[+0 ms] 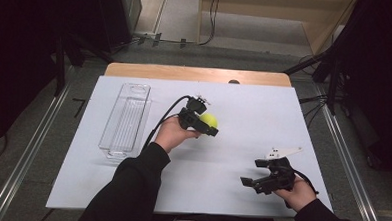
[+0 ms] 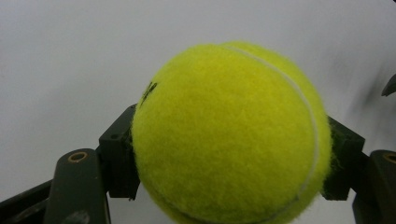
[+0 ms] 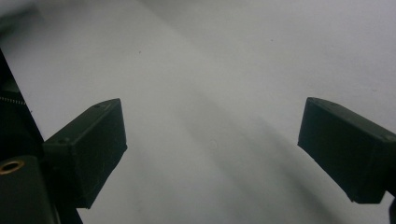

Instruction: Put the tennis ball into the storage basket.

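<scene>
A yellow-green tennis ball (image 1: 209,120) is clamped in my left gripper (image 1: 207,124) near the middle of the white sheet (image 1: 234,112). In the left gripper view the ball (image 2: 231,133) bulges between the two black pads (image 2: 116,156), which press on its sides; it appears lifted off the sheet. My right gripper (image 1: 254,173) rests low at the front right, held in a hand, jaws spread wide. The right gripper view looks between the right gripper (image 3: 212,154) fingers (image 3: 91,147) at bare white sheet, nothing between them.
A clear plastic rectangular bin (image 1: 126,120) lies lengthwise at the left of the sheet, with nothing seen inside. The wooden table edge (image 1: 198,74) runs along the back. Metal rails flank the table on both sides.
</scene>
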Demonstrator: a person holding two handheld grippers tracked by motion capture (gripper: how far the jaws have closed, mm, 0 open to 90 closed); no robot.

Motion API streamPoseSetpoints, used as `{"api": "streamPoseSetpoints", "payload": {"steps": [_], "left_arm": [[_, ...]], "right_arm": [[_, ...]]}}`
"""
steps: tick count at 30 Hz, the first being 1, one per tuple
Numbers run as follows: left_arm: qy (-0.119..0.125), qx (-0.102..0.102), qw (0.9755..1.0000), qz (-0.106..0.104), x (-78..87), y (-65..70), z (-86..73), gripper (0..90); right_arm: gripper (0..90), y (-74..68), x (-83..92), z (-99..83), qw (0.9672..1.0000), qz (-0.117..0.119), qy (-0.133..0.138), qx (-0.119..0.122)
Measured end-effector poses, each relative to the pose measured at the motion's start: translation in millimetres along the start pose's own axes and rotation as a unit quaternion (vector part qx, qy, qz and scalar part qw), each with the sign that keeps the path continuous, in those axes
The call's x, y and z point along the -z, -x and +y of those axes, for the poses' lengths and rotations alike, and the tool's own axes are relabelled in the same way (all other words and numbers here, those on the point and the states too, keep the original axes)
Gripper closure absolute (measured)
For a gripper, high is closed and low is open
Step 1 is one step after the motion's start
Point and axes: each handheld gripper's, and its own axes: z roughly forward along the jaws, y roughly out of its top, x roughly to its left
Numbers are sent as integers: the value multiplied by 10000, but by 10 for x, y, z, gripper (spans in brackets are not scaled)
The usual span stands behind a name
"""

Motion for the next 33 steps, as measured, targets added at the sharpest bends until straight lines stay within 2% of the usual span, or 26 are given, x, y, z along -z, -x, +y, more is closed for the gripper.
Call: {"api": "streamPoseSetpoints", "payload": {"steps": [15, 26, 29, 32, 33], "left_arm": [[-48, -47, 9999, -91, 100, 38, 2, 268], [-54, -101, 9998, -150, 234, 65, 14, 268], [-34, -76, 9999, -147, 247, 76, 15, 267], [-59, -139, 9999, -52, 298, 84, 18, 268], [-65, -142, 9998, -91, 312, 83, 17, 268]], "right_arm": [[60, 1, 5, 0, 10000, 13, 9, -13], [60, 6, 7, -3, 10000, 2, 8, -27], [60, 6, 7, -3, 10000, 0, 10, -31], [60, 5, 7, -3, 10000, 5, 15, -31], [60, 6, 9, -3, 10000, 1, 9, -32]]}}
